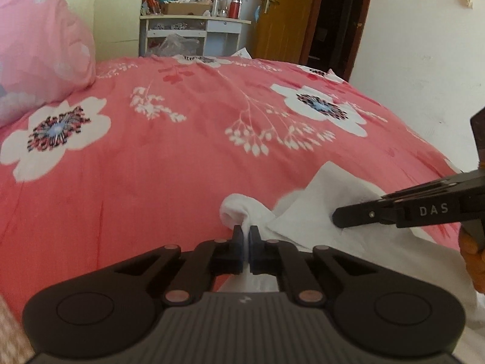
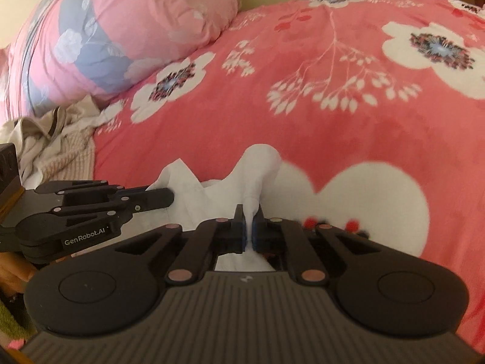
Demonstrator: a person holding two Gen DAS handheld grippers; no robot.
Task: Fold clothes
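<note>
A white garment [image 1: 321,209] lies at the near edge of the pink flowered bed cover [image 1: 182,151]. My left gripper [image 1: 249,230] is shut on a bunched fold of it. My right gripper [image 2: 250,212] is shut on another bunched edge of the same white garment [image 2: 257,170]. The right gripper also shows in the left wrist view [image 1: 339,218], coming in from the right over the cloth. The left gripper shows in the right wrist view [image 2: 169,195], at the left, over the cloth.
A pink and grey quilt [image 2: 100,30] is heaped at the bed's far left. A pile of beige clothes [image 2: 51,139] lies at the left edge. Behind the bed stand a white shelf with clutter [image 1: 194,21] and a wooden door [image 1: 282,15].
</note>
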